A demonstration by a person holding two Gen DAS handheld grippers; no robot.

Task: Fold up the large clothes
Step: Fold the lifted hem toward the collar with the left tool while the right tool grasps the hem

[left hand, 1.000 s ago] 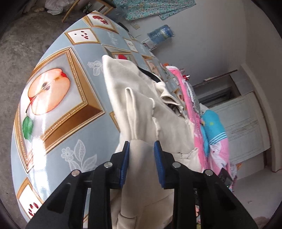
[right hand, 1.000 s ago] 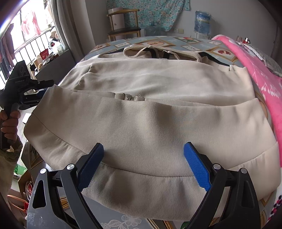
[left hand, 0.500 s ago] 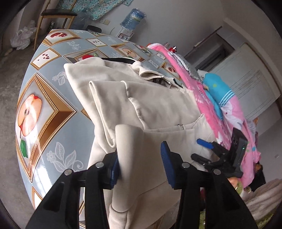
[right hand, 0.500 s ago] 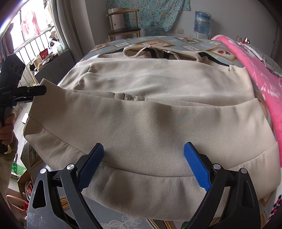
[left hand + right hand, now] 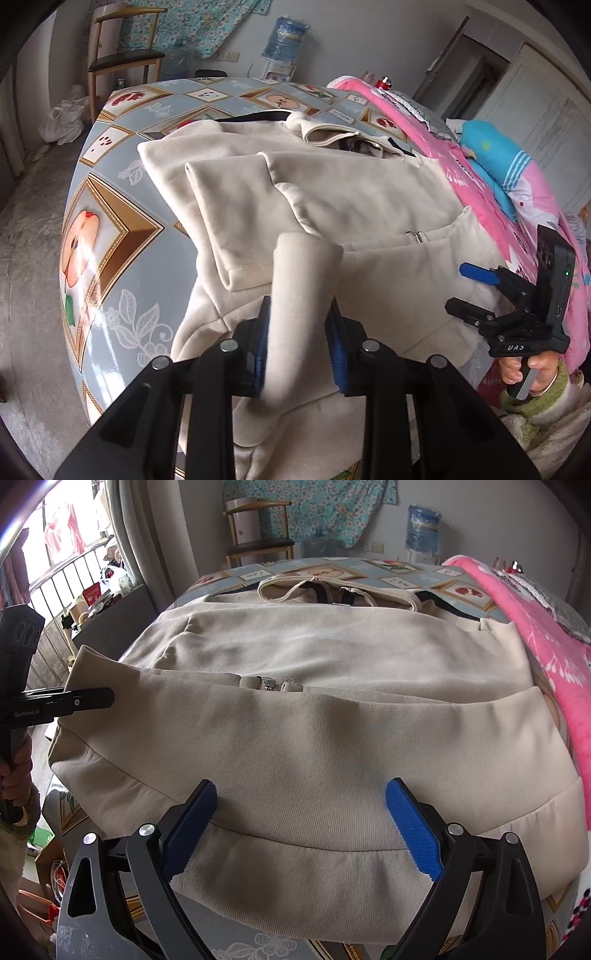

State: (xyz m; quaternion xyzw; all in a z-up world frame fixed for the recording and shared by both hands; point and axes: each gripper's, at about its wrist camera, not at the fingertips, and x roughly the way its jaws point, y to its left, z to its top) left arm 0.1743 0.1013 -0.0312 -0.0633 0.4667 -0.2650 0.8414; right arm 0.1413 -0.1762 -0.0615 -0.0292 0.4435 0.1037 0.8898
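A large cream zip-up sweatshirt (image 5: pixel 332 672) lies across the patterned table, its lower part folded up over the body. It also shows in the left wrist view (image 5: pixel 351 192). My left gripper (image 5: pixel 299 343) is shut on the sweatshirt's left hem corner and holds it raised; it also shows in the right wrist view (image 5: pixel 88 699). My right gripper (image 5: pixel 301 823) is open and empty, hovering just above the near hem; it also shows in the left wrist view (image 5: pixel 476 291).
The table (image 5: pixel 122 229) has a blue-grey cloth with fruit pictures. A pink blanket (image 5: pixel 546 635) and blue-pink bedding (image 5: pixel 495 162) lie along the right side. A wooden chair (image 5: pixel 258 531) and a water bottle (image 5: pixel 423 528) stand behind the table.
My left gripper has swung to the right with the hem corner held, so it now faces across the sweatshirt. My right gripper has stayed open in place.
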